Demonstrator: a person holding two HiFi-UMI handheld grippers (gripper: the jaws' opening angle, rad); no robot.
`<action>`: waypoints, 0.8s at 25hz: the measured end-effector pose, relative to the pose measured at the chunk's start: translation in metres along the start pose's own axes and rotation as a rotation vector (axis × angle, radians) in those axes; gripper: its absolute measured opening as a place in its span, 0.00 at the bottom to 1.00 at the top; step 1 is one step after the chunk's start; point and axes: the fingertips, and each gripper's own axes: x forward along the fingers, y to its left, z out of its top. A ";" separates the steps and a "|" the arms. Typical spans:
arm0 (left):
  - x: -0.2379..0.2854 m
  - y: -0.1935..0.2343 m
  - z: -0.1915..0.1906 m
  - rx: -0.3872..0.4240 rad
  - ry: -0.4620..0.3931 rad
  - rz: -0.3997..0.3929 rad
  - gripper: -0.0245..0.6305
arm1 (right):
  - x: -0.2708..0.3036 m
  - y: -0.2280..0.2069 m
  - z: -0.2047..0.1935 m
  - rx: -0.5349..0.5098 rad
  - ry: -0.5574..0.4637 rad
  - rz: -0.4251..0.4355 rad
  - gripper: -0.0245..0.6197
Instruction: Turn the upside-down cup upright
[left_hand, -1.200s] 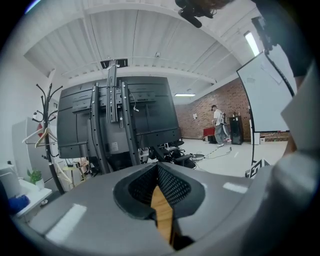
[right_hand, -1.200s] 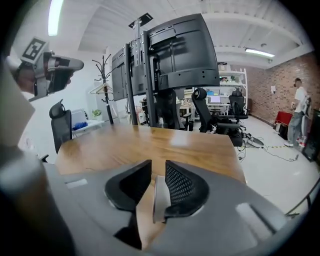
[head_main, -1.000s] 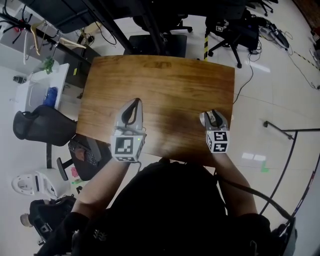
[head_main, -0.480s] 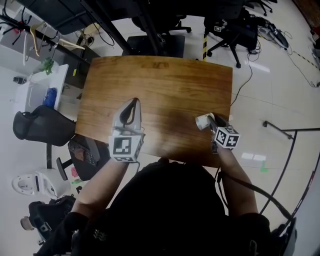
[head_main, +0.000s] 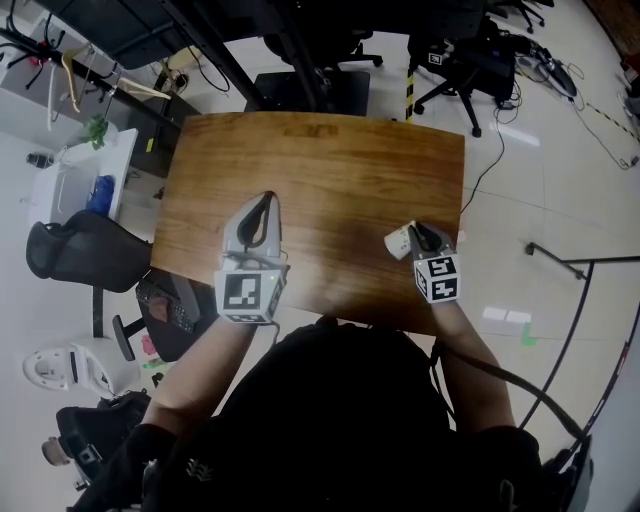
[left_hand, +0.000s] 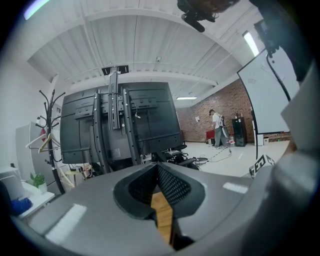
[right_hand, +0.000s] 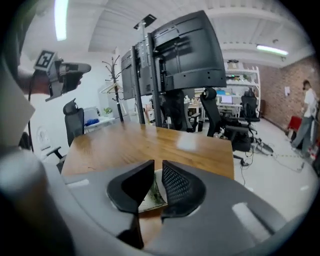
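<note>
Toward the left of the tabletop (head_main: 330, 150), only the left gripper (head_main: 265, 208), held near level above the wood, jaws pressed together tip to tip on nothing. Then a bare stretch of warm, glossy, brown-grained board. Well apart from that, near the right front edge, the right gripper (head_main: 419, 238), pointing down at a slant, jaws just now drawn in from wide and clamped on the thin wall of the cup (head_main: 397, 241), seemingly with one side inside the rim and one outside. Small white cup, smooth and hard-looking, perhaps ceramic or plastic, with a green print on its side; apparently tipped over, contact with the wood impossible to judge. Dark dimpled rubber on the pads (right_hand: 177, 187). Risks from here, as a judgement: a narrow pinch on a slick curved wall, so likely to swivel or slip free during the roll of the wrist. So close to the edge, a dropped cup apt to roll off to the floor (head_main: 560, 180). Too hard a squeeze, and a chipped rim or a cup squirted sideways. Best kept low over the wood and turned slowly.
</note>
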 end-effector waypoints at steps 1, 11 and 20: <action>0.000 0.000 0.000 -0.001 0.000 0.000 0.04 | -0.001 0.005 0.005 -0.054 -0.002 -0.002 0.11; -0.005 0.001 -0.003 -0.010 -0.001 -0.004 0.04 | -0.009 0.044 0.010 -0.337 0.008 -0.037 0.05; -0.008 0.004 -0.003 -0.019 -0.009 -0.005 0.04 | -0.009 0.035 -0.009 -0.262 0.030 -0.072 0.05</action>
